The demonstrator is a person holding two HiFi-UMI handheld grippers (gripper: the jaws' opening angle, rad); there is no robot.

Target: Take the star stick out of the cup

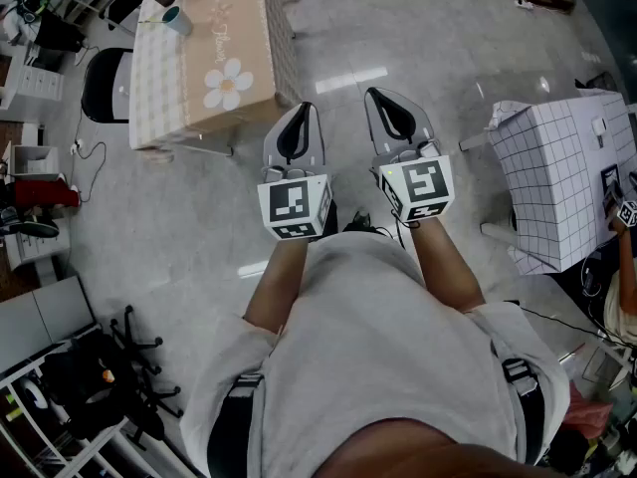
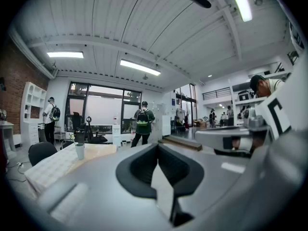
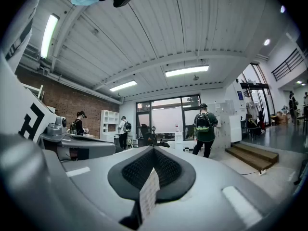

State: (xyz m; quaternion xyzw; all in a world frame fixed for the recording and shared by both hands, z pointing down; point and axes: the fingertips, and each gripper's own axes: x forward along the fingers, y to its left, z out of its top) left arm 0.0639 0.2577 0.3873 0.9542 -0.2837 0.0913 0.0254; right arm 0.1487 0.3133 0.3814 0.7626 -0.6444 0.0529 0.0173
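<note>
- In the head view, the left gripper [image 1: 304, 108] and the right gripper [image 1: 374, 94] are held side by side at the centre of the frame, over the floor. The jaws of each are pressed together with nothing between them.
- The cup [image 1: 177, 20] is seen at the upper left on a table [image 1: 214, 58] with a flower-print cover, well apart from both grippers. The star stick cannot be made out.
- In the left gripper view, the jaws are closed on each other and empty. The cup [image 2: 79, 150] stands at the lower left.
- In the right gripper view, the jaws are met and empty. A person with a backpack [image 3: 204, 129] is seen right of centre.
</note>
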